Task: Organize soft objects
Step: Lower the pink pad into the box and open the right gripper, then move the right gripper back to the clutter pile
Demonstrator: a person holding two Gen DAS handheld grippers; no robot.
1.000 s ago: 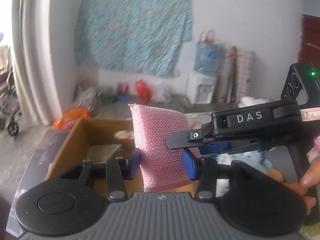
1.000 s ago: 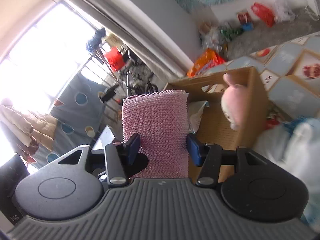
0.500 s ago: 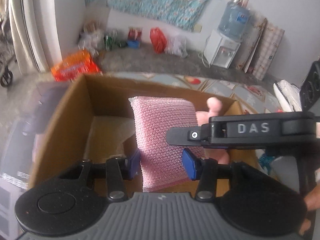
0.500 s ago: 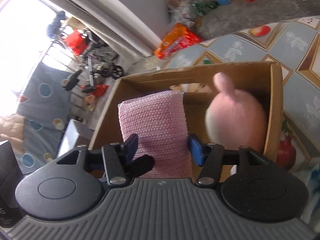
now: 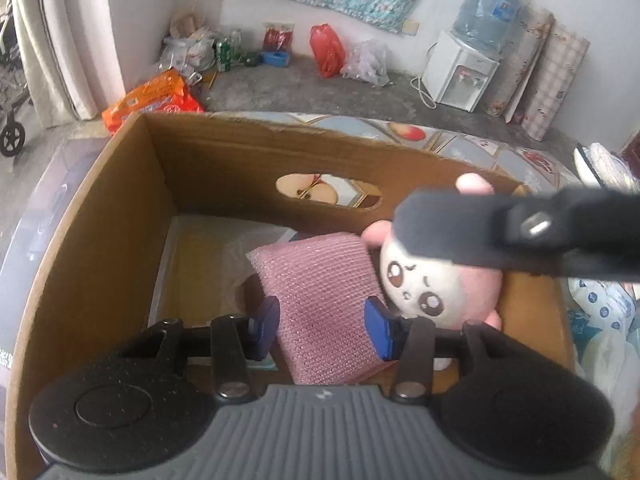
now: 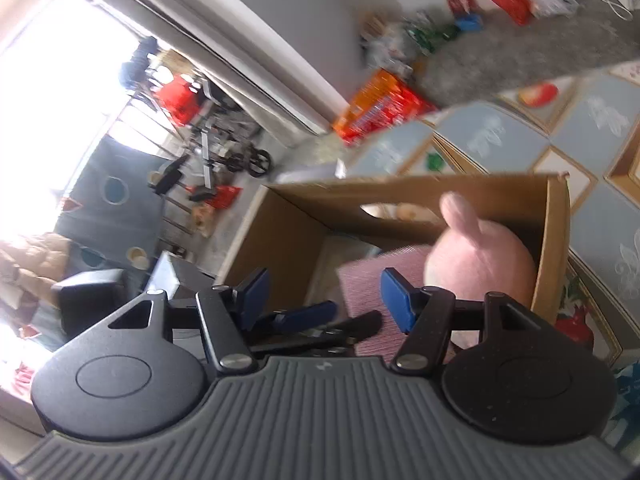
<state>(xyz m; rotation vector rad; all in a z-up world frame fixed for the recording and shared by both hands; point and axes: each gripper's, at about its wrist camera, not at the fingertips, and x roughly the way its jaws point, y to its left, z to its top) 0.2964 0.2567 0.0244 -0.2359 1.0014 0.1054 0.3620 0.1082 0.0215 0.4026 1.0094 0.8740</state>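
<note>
The pink knitted cloth (image 5: 326, 300) sits low inside the cardboard box (image 5: 120, 216), toward its right half, leaning against a pink plush toy (image 5: 436, 284) that fills the box's right end. The left gripper (image 5: 324, 322) has its jaws clenched on the cloth's lower part, one blue pad (image 5: 378, 326) pressed to each side of it. A pale plastic sheet (image 5: 208, 252) lies on the box floor to the left of the cloth. An oval handle cutout (image 5: 328, 192) opens in the far wall of the box. The right gripper (image 6: 324, 294) hangs over the box's near edge with its jaws released and nothing between them; the cloth (image 6: 368, 280) lies just beyond its right pad (image 6: 394, 298), though the view is blurred. The box stands on a floor mat (image 6: 592, 120) printed with grey-blue squares and fruit. An orange packet (image 5: 154, 94) lies on the concrete floor beyond the box's far left corner.
</note>
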